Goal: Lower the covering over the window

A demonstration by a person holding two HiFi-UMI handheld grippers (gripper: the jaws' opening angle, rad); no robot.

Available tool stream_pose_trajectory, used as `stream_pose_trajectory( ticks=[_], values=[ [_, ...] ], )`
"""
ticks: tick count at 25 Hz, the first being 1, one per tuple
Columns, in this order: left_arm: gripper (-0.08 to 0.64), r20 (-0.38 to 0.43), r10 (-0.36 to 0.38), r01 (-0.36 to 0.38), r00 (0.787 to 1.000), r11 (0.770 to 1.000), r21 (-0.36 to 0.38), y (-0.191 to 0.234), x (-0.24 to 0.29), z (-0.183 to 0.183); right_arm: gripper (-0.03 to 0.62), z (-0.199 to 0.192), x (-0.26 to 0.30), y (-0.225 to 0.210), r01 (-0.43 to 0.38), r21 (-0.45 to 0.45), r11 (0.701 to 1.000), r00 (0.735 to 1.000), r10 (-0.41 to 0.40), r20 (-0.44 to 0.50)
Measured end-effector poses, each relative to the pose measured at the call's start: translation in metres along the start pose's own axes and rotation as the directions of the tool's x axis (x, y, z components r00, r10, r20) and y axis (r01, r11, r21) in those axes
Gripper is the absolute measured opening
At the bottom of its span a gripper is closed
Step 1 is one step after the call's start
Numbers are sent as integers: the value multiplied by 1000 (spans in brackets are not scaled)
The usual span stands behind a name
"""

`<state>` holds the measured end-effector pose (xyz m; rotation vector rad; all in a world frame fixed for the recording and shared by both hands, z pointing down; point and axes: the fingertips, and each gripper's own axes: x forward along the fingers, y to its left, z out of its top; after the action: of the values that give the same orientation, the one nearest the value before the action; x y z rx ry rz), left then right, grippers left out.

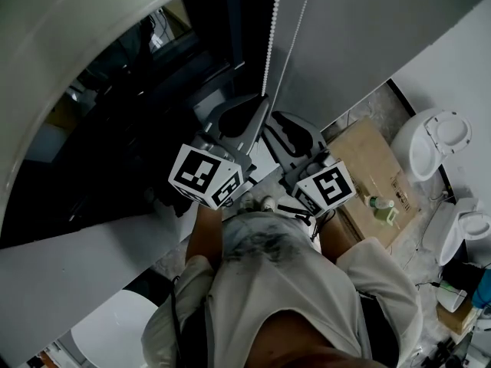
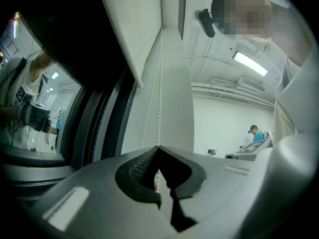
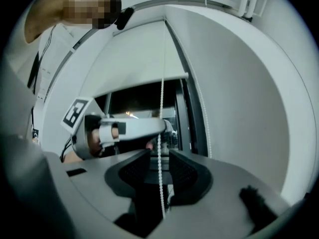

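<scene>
Roller blind (image 3: 134, 63), white, upper centre of the right gripper view, bottom bar (image 3: 149, 85) just above mid-frame, dark window glass (image 3: 139, 101) bare beneath; judged only partly lowered. Worked through the bead chain (image 3: 161, 108), a loop of two strands, one down the centre of the frame, the other off to its right beside the window frame (image 3: 192, 113). Left gripper (image 2: 159, 151) clamped on the centre strand, jaws together, beads pinched at the tips. Right gripper (image 3: 159, 166) just below on the same strand, jaws wide, chain hanging free between the pads (image 3: 135, 171). Chain likely light, limp and smooth: useless for pushing, fit only for pulling, each bead a ready stop against slipping. Best hold, by judgement, squarely across the strand between two beads, with short steady draws for fear of snapping thin links. Which strand lowers the blind: not readable from these views. Fabric probably thin and light. Surroundings: pale ledge (image 1: 77, 259) across the lower left of the head view, grey wall (image 1: 368, 37) upper right, floor at right with cardboard box (image 1: 368, 167), green bottle (image 1: 381, 209) and white toilet bowls (image 1: 433, 140); strip lamp (image 2: 251, 63) at upper right of the left gripper view.
</scene>
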<state>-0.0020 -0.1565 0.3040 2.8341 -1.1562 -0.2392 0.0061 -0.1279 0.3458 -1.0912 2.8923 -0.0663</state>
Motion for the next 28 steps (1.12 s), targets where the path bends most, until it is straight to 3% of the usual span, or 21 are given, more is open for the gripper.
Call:
stream_pose_trajectory(
  ticks=[5, 15, 28],
  values=[
    [8, -46, 18, -20, 999, 999, -33, 7, -2, -26, 133, 42, -8, -8, -5, -16, 1000, 995, 6, 104],
    [8, -113, 33, -40, 993, 997, -60, 7, 0, -57, 137, 112, 1, -16, -31, -134, 990, 970, 63, 235],
    [8, -182, 37, -55, 983, 994, -92, 4, -5, -91, 123, 118, 32, -14, -53, -166, 985, 972, 89, 217]
  ],
)
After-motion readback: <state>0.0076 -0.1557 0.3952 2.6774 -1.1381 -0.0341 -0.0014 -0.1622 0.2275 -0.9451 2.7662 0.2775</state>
